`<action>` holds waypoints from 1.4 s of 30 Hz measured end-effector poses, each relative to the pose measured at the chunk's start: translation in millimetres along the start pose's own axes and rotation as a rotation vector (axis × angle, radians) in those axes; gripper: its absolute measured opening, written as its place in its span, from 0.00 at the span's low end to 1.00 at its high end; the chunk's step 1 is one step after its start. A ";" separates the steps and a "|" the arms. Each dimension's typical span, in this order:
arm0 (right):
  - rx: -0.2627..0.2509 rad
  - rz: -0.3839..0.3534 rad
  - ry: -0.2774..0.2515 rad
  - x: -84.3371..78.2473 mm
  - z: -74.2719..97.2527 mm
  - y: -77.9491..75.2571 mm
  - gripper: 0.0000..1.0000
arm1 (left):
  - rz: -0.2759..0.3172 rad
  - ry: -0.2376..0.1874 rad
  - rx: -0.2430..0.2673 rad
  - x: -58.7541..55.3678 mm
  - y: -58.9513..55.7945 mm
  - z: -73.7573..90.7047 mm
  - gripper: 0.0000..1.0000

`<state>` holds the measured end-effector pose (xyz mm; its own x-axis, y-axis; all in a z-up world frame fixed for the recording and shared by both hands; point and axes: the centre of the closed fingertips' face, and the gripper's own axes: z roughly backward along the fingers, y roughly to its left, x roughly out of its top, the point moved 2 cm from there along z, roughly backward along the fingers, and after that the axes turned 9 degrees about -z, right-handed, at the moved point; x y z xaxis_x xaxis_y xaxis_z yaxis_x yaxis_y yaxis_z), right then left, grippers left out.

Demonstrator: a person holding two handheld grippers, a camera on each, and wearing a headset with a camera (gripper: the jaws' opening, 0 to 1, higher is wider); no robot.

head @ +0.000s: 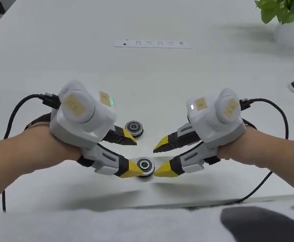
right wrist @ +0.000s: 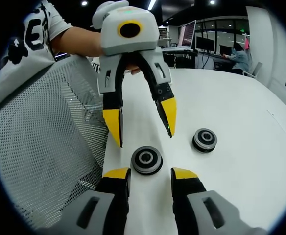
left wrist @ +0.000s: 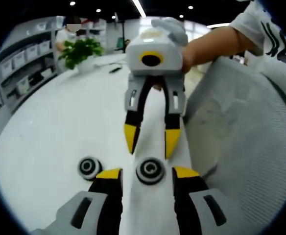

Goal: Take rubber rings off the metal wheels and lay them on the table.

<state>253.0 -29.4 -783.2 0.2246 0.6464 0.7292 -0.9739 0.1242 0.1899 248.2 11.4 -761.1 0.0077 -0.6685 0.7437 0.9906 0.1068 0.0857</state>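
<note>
White office table (head: 187,65), left tongs (head: 134,156) and right tongs (head: 157,160) spread wide, empty, flanking a wheel (head: 144,165), possibly touching

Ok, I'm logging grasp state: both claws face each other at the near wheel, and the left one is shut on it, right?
Not shut. The left claw is open, with a gap between each jaw and the near wheel, as the left gripper view shows. The right claw does face it across that wheel.

One metal wheel (head: 145,165), its black rubber ring (right wrist: 134,161) on, lies flat near the front edge of the white table (head: 197,65); a second wheel (head: 134,128), alike, lies farther in.
</note>
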 end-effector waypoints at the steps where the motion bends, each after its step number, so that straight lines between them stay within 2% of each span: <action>1: 0.001 -0.003 -0.003 0.1 -0.3 0.2 0.29 | 0.003 -0.002 -0.001 0.0 -0.3 -1.0 0.40; 7: 0.003 -0.009 0.002 -3.7 -1.4 0.9 0.28 | 0.031 -0.008 -0.015 -1.9 -4.4 -5.3 0.36; 12: 0.004 -0.013 0.006 -6.1 -2.3 1.2 0.28 | 0.008 0.001 -0.028 -3.6 -10.3 -9.7 0.32; 29: 0.007 -0.036 -0.004 -7.6 -2.4 1.5 0.28 | -0.007 0.013 -0.029 -9.1 -4.1 -18.7 0.20; 38: 0.008 -0.047 -0.014 -5.9 -3.2 1.9 0.28 | -0.004 0.008 0.004 -11.3 -1.7 -21.9 0.14; 42: 0.005 -0.045 -0.016 -5.6 -3.8 1.9 0.27 | -0.034 0.004 0.021 -11.3 -4.3 -22.1 0.14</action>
<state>249.8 -29.9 -789.4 0.2688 0.6277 0.7305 -0.9626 0.1490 0.2262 246.8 2.3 -784.5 -0.0250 -0.6752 0.7372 0.9872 0.0995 0.1245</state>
